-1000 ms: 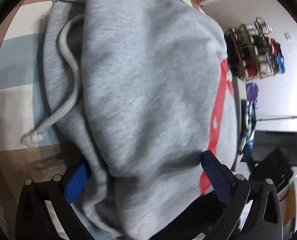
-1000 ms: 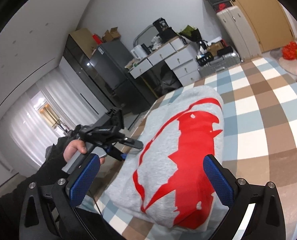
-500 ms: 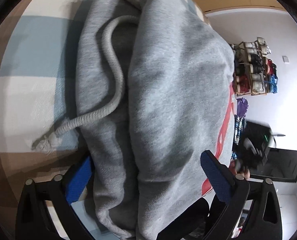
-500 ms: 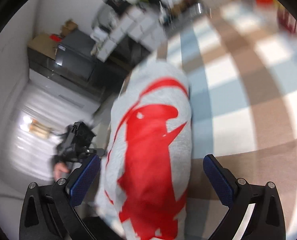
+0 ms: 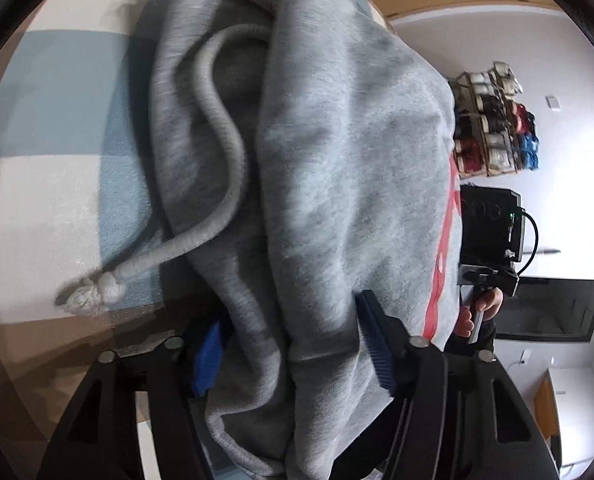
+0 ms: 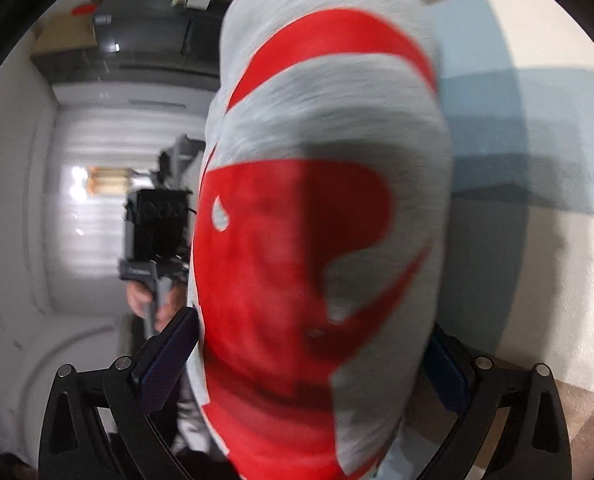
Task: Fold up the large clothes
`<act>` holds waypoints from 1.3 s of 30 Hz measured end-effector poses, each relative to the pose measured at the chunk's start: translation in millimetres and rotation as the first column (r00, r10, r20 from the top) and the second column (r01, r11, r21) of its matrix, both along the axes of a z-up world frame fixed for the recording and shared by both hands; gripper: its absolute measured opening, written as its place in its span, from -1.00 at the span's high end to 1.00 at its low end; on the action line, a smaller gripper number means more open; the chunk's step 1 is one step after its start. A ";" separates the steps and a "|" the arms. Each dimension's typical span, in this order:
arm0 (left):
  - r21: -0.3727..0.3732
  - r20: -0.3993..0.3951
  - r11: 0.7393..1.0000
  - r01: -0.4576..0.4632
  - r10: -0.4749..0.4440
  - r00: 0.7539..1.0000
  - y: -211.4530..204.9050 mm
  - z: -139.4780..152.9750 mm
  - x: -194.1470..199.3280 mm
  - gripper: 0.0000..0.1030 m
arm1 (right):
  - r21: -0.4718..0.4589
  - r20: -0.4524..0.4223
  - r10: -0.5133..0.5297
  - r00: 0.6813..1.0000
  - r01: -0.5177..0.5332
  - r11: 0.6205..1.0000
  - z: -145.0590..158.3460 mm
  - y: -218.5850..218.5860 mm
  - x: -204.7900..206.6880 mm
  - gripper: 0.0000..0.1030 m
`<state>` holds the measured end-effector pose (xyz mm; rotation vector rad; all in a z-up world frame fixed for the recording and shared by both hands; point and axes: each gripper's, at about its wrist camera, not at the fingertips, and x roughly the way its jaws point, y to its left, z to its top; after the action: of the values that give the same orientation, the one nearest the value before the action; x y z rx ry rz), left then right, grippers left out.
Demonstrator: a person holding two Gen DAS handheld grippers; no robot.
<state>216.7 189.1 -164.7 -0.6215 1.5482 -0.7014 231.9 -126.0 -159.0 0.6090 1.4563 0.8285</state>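
A folded grey hoodie (image 5: 337, 168) with a red print (image 6: 281, 264) lies on a checked cloth (image 5: 49, 184). Its drawstring (image 5: 217, 152) curls over the left fold and ends in a knot (image 5: 101, 288). My left gripper (image 5: 289, 348) has the hoodie's thick edge between its blue pads. Its jaws are closing and the pads (image 5: 373, 340) dent the fabric. My right gripper (image 6: 307, 364) is at the opposite, printed end. It stands open and wide, with the hoodie's end between its fingers.
The checked cloth (image 6: 537, 160) in blue, white and brown spreads around the hoodie. A hand (image 5: 485, 308) holds the other gripper's handle beyond the hoodie. A shelf with spools (image 5: 493, 120) stands by the far wall, and dark cabinets (image 6: 145, 52) at the other end.
The left gripper's jaws have narrowed onto the hoodie's edge. The right gripper has swung down and in, from looking over the table to straddling the printed end.
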 end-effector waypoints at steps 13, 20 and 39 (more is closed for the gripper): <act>0.051 0.060 0.999 0.011 -0.014 0.998 -20.6 12.2 0.6 -0.06 | -0.043 0.131 -0.065 0.989 0.071 0.997 9.2 4.1 -17.6 -0.74; 0.050 0.142 0.999 0.020 -0.027 0.989 -31.6 27.5 -8.7 -0.06 | 0.083 0.188 -0.169 0.968 0.155 0.984 7.7 -14.3 -29.7 -0.53; 0.013 0.043 0.999 0.047 -0.047 0.998 -19.5 -8.4 22.7 -0.13 | 0.144 0.194 -0.246 0.950 0.221 0.965 -13.6 -42.8 -47.6 -0.71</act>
<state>239.4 169.6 -173.1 -0.5593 1.5298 -0.7361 184.3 -168.9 -172.6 0.7468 1.1228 0.7718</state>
